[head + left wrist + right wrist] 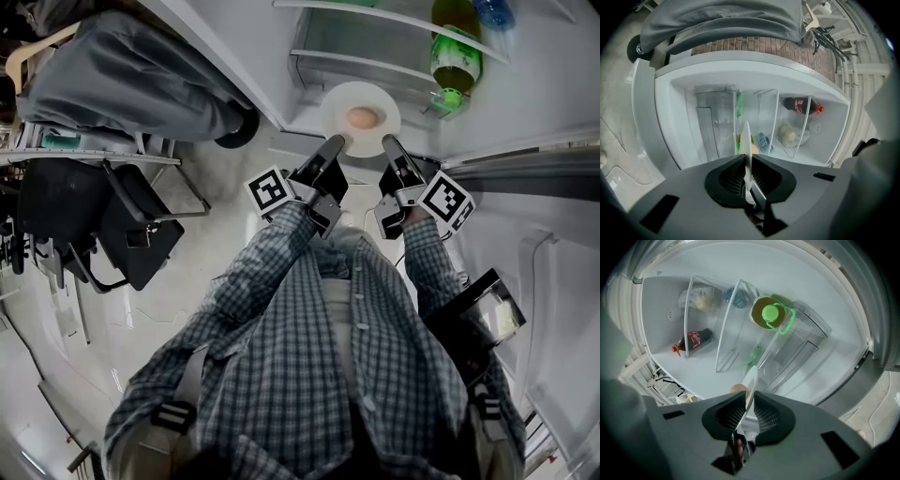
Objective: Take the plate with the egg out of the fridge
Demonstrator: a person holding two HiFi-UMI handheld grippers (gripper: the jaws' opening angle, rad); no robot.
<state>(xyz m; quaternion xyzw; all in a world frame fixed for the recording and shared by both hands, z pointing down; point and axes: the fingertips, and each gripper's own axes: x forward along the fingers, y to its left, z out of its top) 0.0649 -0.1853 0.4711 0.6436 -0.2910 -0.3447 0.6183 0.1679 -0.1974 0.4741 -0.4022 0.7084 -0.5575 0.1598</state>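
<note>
A white plate (361, 97) with a brown egg (363, 117) on it hangs just in front of the open fridge's lower shelves. My left gripper (334, 142) is shut on the plate's near-left rim and my right gripper (388, 143) on its near-right rim. In the left gripper view the plate (747, 140) runs edge-on between the closed pads of the left gripper (748, 164), with a sliver of egg (754, 150) beside it. The right gripper view shows the same plate (750, 380) clamped by the right gripper (749, 404), the egg (737, 389) to its left.
A green-capped bottle (456, 58) stands in the fridge beside the plate. Glass shelves (733, 324), a clear drawer (716, 126) and a cola bottle (803, 106) lie deeper inside. The fridge door (553, 281) is at my right, and a black folding chair (131, 234) at my left.
</note>
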